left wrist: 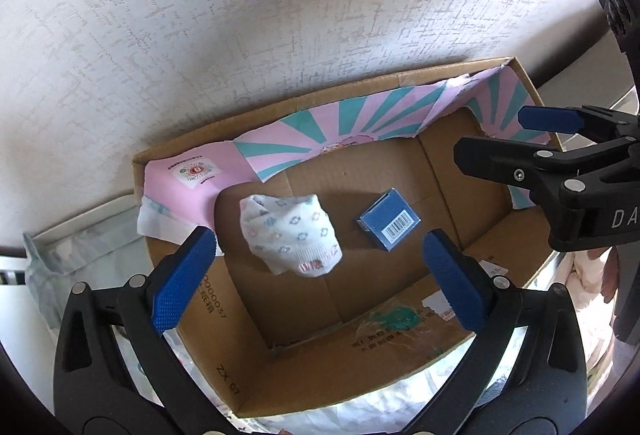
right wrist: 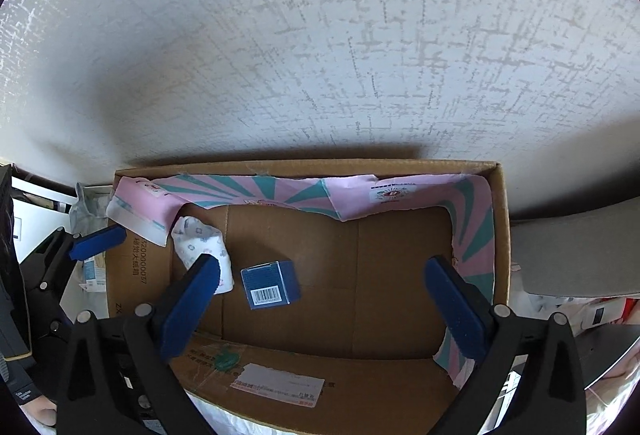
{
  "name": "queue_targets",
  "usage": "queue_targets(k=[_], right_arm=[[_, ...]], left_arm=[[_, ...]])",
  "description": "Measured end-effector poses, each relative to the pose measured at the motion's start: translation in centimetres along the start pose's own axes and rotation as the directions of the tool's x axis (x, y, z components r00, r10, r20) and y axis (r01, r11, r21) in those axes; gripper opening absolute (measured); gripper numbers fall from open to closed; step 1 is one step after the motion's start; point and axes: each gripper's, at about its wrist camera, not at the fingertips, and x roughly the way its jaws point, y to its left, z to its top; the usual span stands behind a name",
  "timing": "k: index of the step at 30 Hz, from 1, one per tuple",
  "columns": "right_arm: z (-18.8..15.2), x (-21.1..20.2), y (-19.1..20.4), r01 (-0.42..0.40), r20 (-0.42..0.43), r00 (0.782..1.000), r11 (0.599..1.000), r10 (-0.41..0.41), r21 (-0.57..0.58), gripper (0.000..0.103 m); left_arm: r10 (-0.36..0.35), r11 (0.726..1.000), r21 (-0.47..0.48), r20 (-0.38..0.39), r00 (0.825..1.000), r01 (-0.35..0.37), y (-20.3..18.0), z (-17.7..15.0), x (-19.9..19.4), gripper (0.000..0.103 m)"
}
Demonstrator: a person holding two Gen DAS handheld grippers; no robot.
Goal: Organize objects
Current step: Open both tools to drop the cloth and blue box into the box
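Sock (left wrist: 290, 231) and blue box (left wrist: 389, 221) lie apart on the cardboard box (left wrist: 400, 363) floor, seemingly sorted; left tool (left wrist: 320, 277) and right tool (right wrist: 322, 305) hover released, holding nothing.

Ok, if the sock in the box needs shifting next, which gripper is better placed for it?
Left, probably. The left gripper is open with the sock lying almost centred between its fingers. The right gripper, also open, faces the bare box floor, with the sock off to its left behind one finger, beside the blue carton.
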Motion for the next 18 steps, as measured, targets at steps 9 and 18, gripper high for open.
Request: queue_targets(k=[9, 18], right_arm=[[-0.7, -1.3, 0.3, 0.011, 0.01, 1.0, 1.0, -0.011, 0.008, 0.102], [-1.3, -5.0, 1.9, 0.069, 0.104, 0.992, 0.998, -0.068, -0.008, 0.102]], left_arm=[[-0.009, 1.0, -0.002, 0.04, 0.999, 0.009, -0.3, -0.9, -1.0, 0.103], [-0.012, 1.0, -0.023, 0.122, 0.992, 0.015, 0.3, -2.1, -6.3, 0.103]])
